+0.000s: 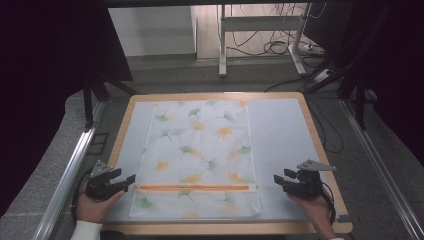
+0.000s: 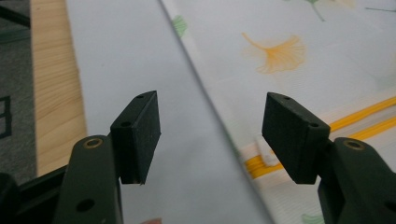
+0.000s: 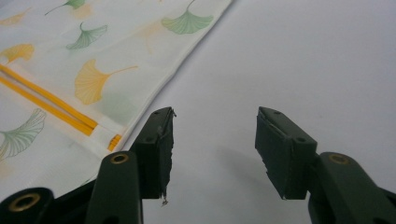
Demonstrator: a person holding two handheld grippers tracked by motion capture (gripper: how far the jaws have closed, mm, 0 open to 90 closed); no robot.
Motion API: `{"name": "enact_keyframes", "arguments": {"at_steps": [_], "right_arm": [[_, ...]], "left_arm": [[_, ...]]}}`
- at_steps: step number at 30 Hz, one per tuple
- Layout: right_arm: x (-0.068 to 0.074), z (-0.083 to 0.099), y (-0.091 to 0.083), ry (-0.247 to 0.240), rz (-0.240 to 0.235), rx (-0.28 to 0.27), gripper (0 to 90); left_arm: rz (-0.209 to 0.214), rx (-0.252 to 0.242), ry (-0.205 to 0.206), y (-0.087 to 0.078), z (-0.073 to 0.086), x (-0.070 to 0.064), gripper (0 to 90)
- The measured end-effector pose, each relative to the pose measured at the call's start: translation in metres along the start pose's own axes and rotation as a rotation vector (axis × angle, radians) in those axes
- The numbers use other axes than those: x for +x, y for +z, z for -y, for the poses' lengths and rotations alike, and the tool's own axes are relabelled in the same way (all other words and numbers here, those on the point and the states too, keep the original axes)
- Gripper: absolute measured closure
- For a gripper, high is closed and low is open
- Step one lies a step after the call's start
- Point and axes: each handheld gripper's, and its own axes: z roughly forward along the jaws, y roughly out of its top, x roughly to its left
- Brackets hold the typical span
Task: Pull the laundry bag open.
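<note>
- A ginkgo-print cloth cover (image 1: 197,157) lies flat and smoothed on the pale mat (image 1: 285,135) of the worktop (image 1: 122,125), its orange zip (image 1: 192,187) running across near the person's edge; this looks laid out ready for handling.
- The left gripper (image 1: 125,181) sits just beside the zip's left end, jaws spread wide, holding nothing.
- The right gripper (image 1: 281,181) waits near the zip's right end, jaws likewise spread and empty.

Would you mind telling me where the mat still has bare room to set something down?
The widest free patch lies between the leaf-print cloth and the mat's right edge, beyond the right gripper. A narrower strip runs along the cloth's left side, past the left gripper.
</note>
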Motion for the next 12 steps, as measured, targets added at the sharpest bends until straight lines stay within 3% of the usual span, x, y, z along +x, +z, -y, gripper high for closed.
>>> {"name": "enact_keyframes", "arguments": {"at_steps": [3, 12], "right_arm": [[0.0037, 0.0005, 0.0001, -0.016, -0.002, 0.003, 43.6], [0.0016, 0.0027, -0.0042, -0.013, 0.023, -0.008, 40.1]], "left_arm": [[0.014, 0.007, 0.025, 0.0028, -0.0015, -0.0039, 35.6], [0.015, 0.009, 0.030, 0.0070, -0.0030, -0.0050, 33.9]]}}
